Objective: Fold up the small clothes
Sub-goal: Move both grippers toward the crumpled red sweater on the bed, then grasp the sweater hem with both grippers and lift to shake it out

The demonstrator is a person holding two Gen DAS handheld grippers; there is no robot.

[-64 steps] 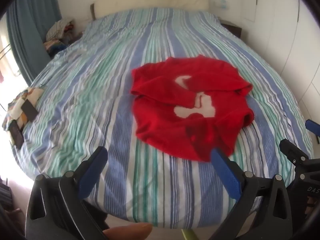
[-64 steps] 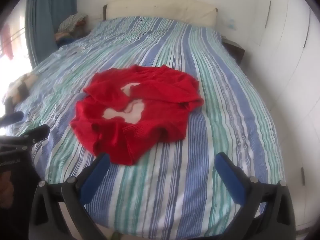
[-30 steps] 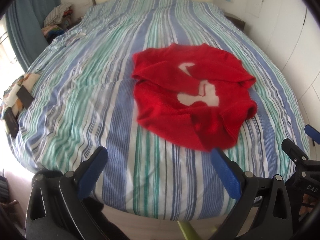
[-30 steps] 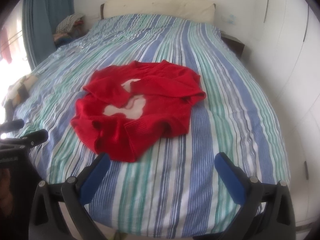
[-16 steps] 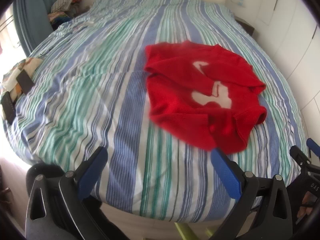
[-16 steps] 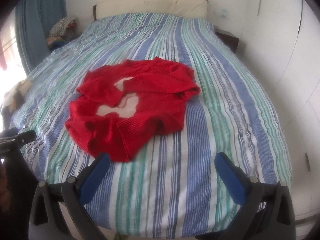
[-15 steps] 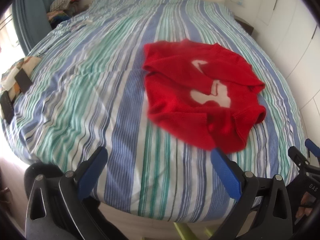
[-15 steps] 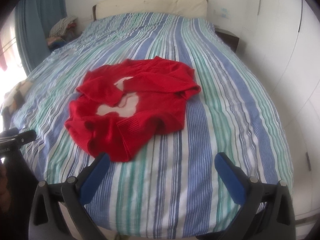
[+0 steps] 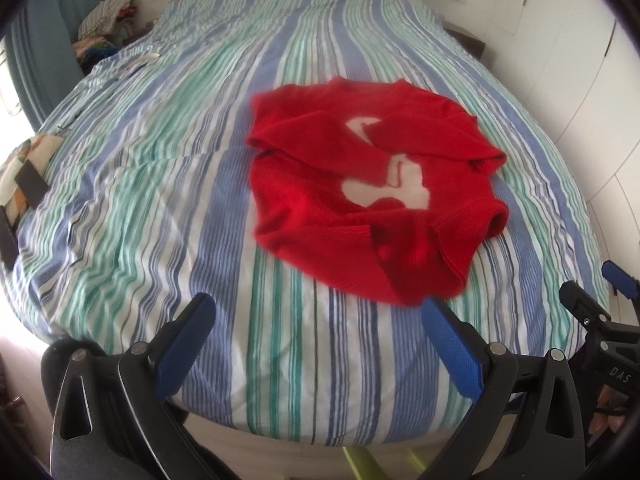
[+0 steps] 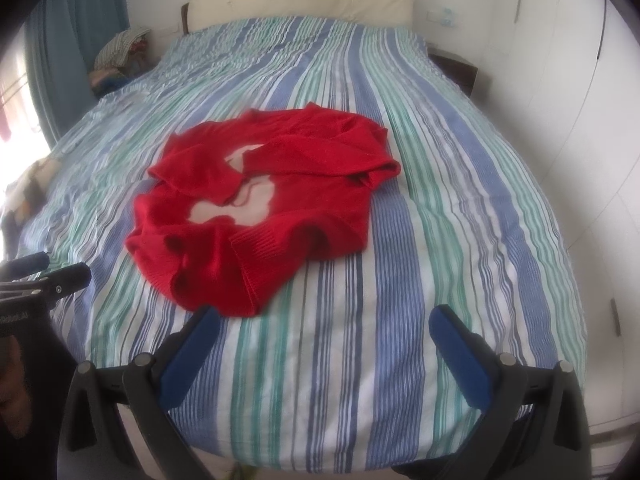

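Since half a second ago the left wrist view has shifted slightly: the crumpled red knitted sweater (image 9: 368, 196) sits a little more central and higher, with motion blur on its near hem; the right wrist view is almost unchanged. Left gripper (image 9: 316, 312): jaws spread wide, blue-padded fingers (image 9: 186, 344) well apart, nothing between them, hovering over the near edge of the blue, green and white striped bedcover (image 9: 160, 168); its right finger tip overlaps the sweater's near hem in the picture, contact cannot be confirmed. Right gripper (image 10: 326, 326): likewise wide open and empty, fingers (image 10: 460, 356) above bare striped cover, left finger tip just beside the sweater's (image 10: 260, 204) near hem. Sweater lies unfolded and rumpled mid-bed, sleeves crossed over the chest, white motif partly showing. Right gripper is visible at the right edge of the left view (image 9: 596, 320); left gripper at the left edge of the right view (image 10: 44, 276). Cream headboard (image 10: 300, 0) at the far end; blue curtain (image 10: 76, 32) at left, a pile of clothes (image 10: 120, 52) beside it.
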